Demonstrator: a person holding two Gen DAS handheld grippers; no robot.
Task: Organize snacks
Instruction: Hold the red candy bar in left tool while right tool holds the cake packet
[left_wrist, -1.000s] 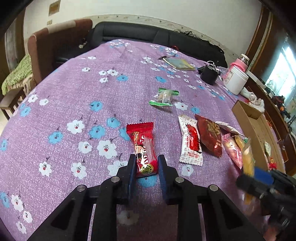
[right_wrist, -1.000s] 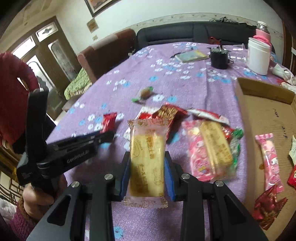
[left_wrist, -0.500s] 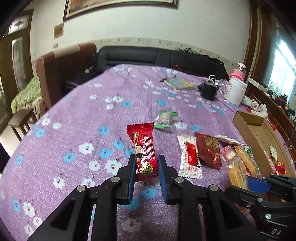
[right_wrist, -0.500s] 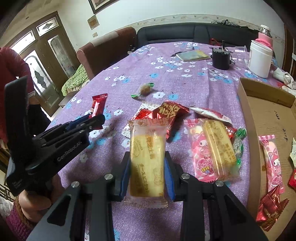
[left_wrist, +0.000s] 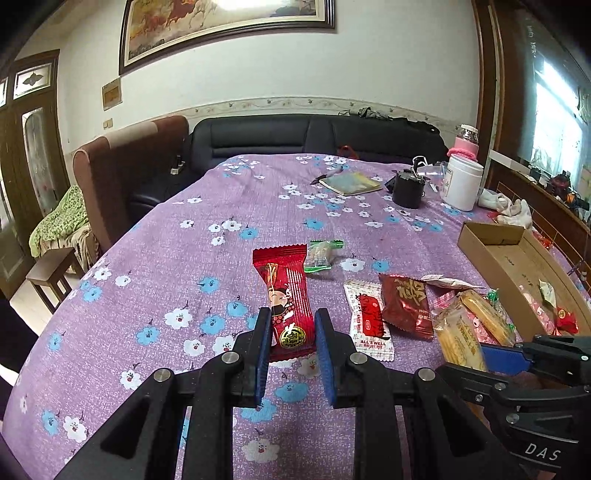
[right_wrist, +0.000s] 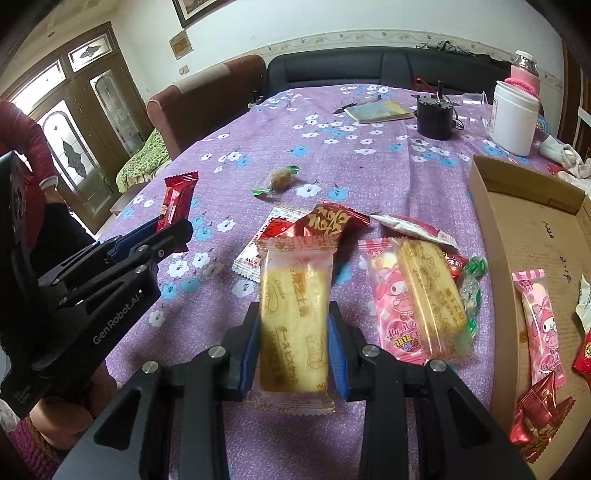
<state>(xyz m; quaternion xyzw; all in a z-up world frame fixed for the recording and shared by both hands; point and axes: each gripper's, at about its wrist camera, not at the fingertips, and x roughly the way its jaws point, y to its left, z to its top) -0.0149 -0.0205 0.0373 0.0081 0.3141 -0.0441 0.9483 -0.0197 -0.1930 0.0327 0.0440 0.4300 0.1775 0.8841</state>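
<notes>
A loose heap of snacks lies on the table: a white sachet (left_wrist: 367, 319) beside a dark red foil packet (left_wrist: 406, 306), a pink cartoon packet (right_wrist: 397, 306) under a yellow wafer (right_wrist: 430, 291), and a green-ended candy (right_wrist: 279, 180) further off by itself. The cardboard box (right_wrist: 517, 206) sits at the right edge with a few snacks already in it. Beyond stand a black cup (right_wrist: 434, 118), a white jar (right_wrist: 514, 118) and a notebook (right_wrist: 380, 110). The table wears a purple flowered cloth (left_wrist: 184, 258), with a black sofa (left_wrist: 295, 134) and a brown armchair (left_wrist: 122, 170) behind (and a framed painting on the wall). The left gripper (left_wrist: 291, 334) is clamped on a red snack bar (left_wrist: 284, 295), held upright above the cloth. The right gripper (right_wrist: 295, 334) pinches a yellow biscuit packet (right_wrist: 293, 306), raised over the heap, left of the box.
</notes>
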